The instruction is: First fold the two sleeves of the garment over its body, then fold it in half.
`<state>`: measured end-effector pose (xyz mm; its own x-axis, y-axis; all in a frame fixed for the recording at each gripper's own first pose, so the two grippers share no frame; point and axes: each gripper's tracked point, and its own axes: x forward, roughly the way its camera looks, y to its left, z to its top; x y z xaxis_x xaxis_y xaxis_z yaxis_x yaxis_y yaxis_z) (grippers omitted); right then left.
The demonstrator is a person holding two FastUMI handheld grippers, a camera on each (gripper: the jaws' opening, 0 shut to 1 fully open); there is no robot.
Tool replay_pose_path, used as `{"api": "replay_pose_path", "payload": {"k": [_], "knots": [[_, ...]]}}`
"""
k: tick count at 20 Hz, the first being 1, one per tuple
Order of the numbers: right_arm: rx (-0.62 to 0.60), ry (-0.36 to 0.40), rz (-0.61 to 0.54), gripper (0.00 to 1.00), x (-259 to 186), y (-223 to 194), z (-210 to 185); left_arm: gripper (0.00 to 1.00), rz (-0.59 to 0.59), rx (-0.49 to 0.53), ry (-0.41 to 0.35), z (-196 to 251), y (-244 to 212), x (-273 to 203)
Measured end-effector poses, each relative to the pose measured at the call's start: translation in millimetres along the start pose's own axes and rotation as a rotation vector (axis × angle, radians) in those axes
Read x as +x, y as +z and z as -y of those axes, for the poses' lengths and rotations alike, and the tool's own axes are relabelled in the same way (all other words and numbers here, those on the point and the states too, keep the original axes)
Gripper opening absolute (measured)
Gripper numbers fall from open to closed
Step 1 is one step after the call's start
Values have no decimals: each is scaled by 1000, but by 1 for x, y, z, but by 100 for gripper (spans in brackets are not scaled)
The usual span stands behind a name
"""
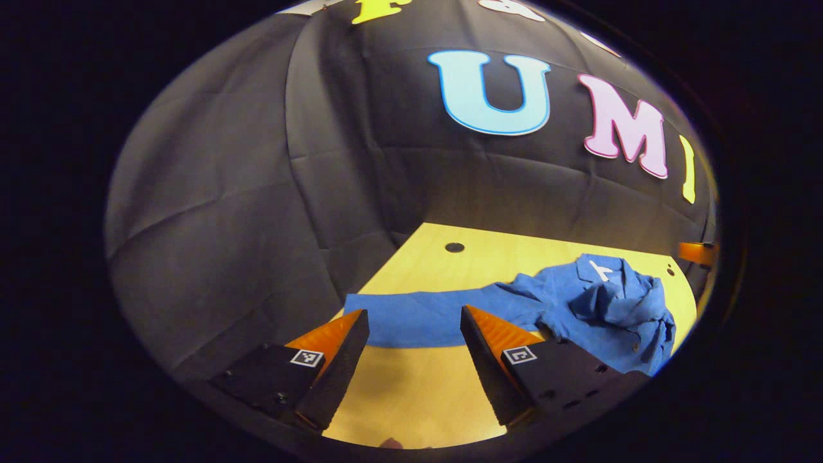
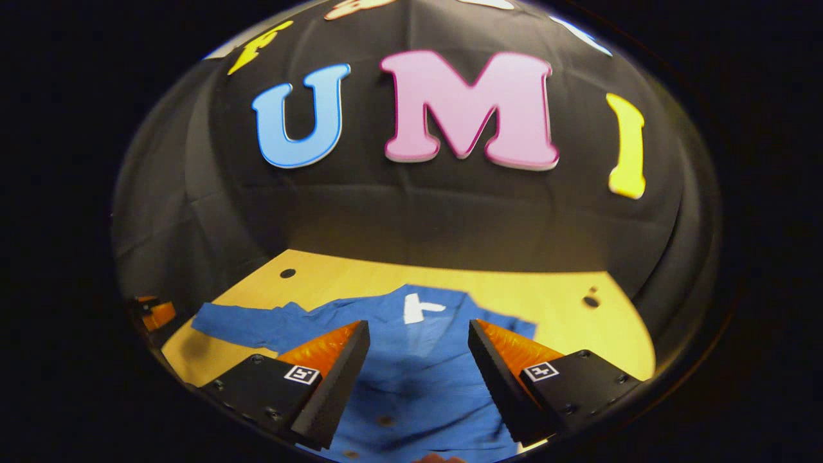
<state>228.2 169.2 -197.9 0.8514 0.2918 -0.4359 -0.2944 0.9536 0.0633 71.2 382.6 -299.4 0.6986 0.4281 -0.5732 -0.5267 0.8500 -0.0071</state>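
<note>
Our left gripper (image 1: 415, 321) stands with fingers apart above the wooden table (image 1: 411, 392), holding nothing; one sleeve (image 1: 411, 321) lies stretched flat just beyond the tips. Our right gripper (image 2: 418, 331) is also spread, over the blue shirt (image 2: 418, 373), which lies collar toward the wall. In the left gripper view the shirt's far side is bunched up. Its hem is cut off below.
</note>
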Motion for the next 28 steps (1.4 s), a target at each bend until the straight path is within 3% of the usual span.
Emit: {"api": "replay_pose_path", "payload": {"k": [4,10,12,15,19,20,21,22,23,24,25,26,28], "knots": [[-139,-111,133,98,-93,52,68,84,-54,-110,54,-41,-5,41],[-152,-405,76,96,-218,39,157,84,-217,-47,133,-84,-44,118],[-187,-472,57,96,-240,37,178,84,-255,-11,130,-87,-51,131],[-123,-579,49,96,-270,42,213,84,-356,23,118,-88,-73,147],[-77,-672,71,96,-297,49,247,82,-296,-71,73,-87,-69,150],[-74,-684,71,92,-300,52,252,84,-302,-78,61,-87,-73,149],[-63,-692,74,96,-302,56,256,81,-306,-47,35,-86,-75,153],[-47,-696,78,96,-303,59,259,65,-312,-18,10,-81,-73,153],[-35,-701,84,96,-305,63,264,57,-328,14,-18,-75,-74,151],[-32,-707,86,96,-306,64,268,35,-334,38,-32,-72,-72,151],[-41,-714,87,96,-308,66,273,21,-339,38,-36,-69,-71,153],[-57,-723,79,96,-309,66,277,10,-344,29,-22,-70,-71,154],[-81,-724,65,96,-310,67,282,0,-353,12,-10,-69,-69,155]]}}
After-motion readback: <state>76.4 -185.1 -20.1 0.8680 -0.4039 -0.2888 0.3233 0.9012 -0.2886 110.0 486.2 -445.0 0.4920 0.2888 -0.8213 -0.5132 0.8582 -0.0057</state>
